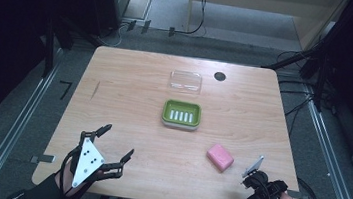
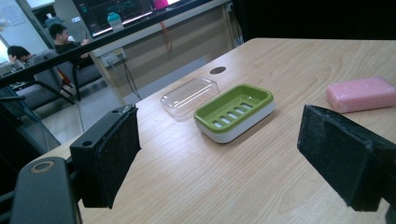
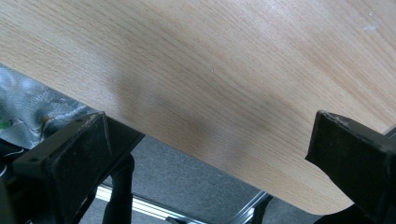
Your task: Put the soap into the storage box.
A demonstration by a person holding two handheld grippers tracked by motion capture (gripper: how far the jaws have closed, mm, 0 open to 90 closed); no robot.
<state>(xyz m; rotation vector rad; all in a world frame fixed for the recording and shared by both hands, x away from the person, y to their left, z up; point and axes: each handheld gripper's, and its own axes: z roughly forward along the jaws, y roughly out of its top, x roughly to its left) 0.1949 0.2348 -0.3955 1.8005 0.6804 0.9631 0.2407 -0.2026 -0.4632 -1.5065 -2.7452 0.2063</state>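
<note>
A pink soap bar (image 1: 220, 157) lies on the wooden table (image 1: 126, 78) at the near right. A green soap dish (image 1: 181, 114) with a slotted insert sits mid-table, and a clear plastic lid (image 1: 185, 80) lies just behind it. My left gripper (image 1: 118, 143) hovers open over the near left corner; between its pads (image 2: 112, 154) I see the dish (image 2: 235, 111), the lid (image 2: 189, 95) and the soap (image 2: 362, 93) farther off. My right gripper (image 1: 255, 179) is held near the front edge, right of the soap. It stands open (image 3: 210, 140) over the table's edge (image 3: 210, 56), nothing between the jaws.
A black round grommet (image 1: 220, 76) marks the table's far side. Cables (image 1: 295, 100) and metal rails (image 1: 27, 112) run on the floor around the table. Seated people (image 2: 60, 35) and desks show far behind in the left gripper view.
</note>
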